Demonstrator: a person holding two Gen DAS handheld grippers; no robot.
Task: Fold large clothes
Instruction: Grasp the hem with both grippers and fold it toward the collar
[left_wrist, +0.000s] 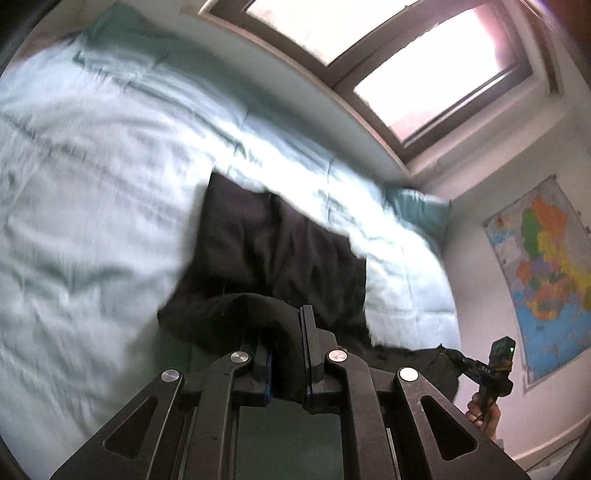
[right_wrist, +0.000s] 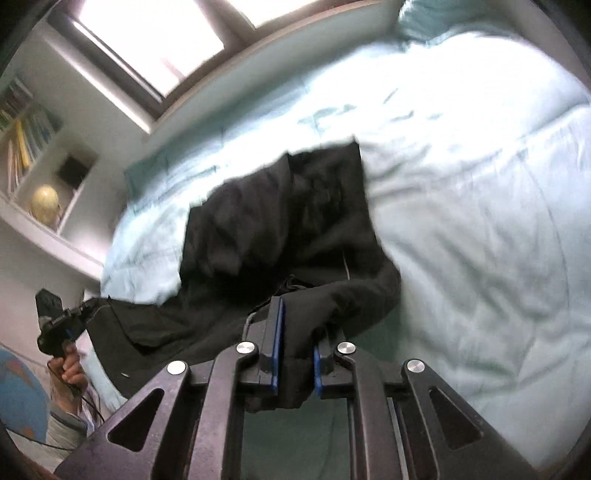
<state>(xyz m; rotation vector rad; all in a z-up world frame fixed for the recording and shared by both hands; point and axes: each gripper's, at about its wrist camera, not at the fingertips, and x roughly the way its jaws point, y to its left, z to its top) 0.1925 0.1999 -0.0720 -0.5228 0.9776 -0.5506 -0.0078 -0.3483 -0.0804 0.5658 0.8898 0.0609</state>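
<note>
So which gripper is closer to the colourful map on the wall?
Right. The right gripper is over by the map; the left gripper is farther off, with the right one between them.

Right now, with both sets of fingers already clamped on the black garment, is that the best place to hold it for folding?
Probably yes. The black garment is pinched along its near edge by the left gripper and right gripper, from the bed's near side. That edge is bunched and lifted while the far end still lies on the pale blue duvet, so it can be carried over. Which garment part this is, blur hides.
</note>
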